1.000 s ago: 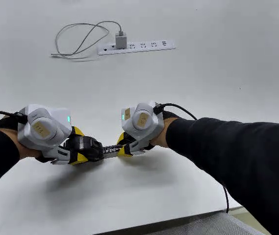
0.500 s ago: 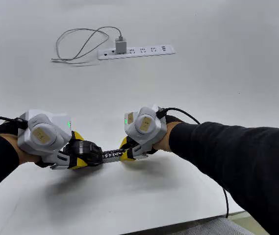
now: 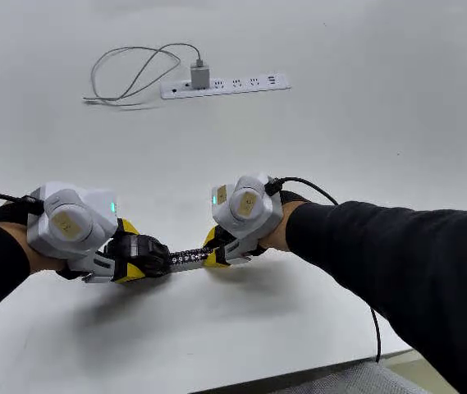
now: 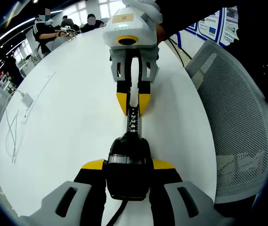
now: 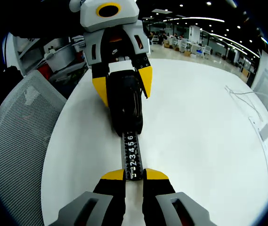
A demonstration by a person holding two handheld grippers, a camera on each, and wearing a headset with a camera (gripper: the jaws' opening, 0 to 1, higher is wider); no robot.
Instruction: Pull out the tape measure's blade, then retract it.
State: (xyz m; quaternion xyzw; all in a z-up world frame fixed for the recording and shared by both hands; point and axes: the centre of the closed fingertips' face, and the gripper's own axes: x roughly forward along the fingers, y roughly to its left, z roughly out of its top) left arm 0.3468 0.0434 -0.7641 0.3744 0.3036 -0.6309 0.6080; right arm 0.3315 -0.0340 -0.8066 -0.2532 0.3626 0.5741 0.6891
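The left gripper (image 4: pixel 129 165) has its yellow-tipped jaws pressed against both sides of the black tape measure (image 4: pixel 127 153), clamping the case between them. Straight ahead of those jaws a short stretch of blade (image 4: pixel 133 123) runs out of the case, numbers up. It reaches the right gripper (image 5: pixel 134 176), whose jaws are closed on the blade's end, pinching it. The two grippers face each other tip to tip, low over the white table (image 3: pixel 299 148); whether the case touches it I cannot tell. Well beyond both pairs of jaws lies a white power strip (image 3: pixel 225 84) with a charger (image 3: pixel 199 75) plugged in and a grey cable (image 3: pixel 126 70) looped beside it. A mesh chair (image 4: pixel 232 117) stands off the table's edge.
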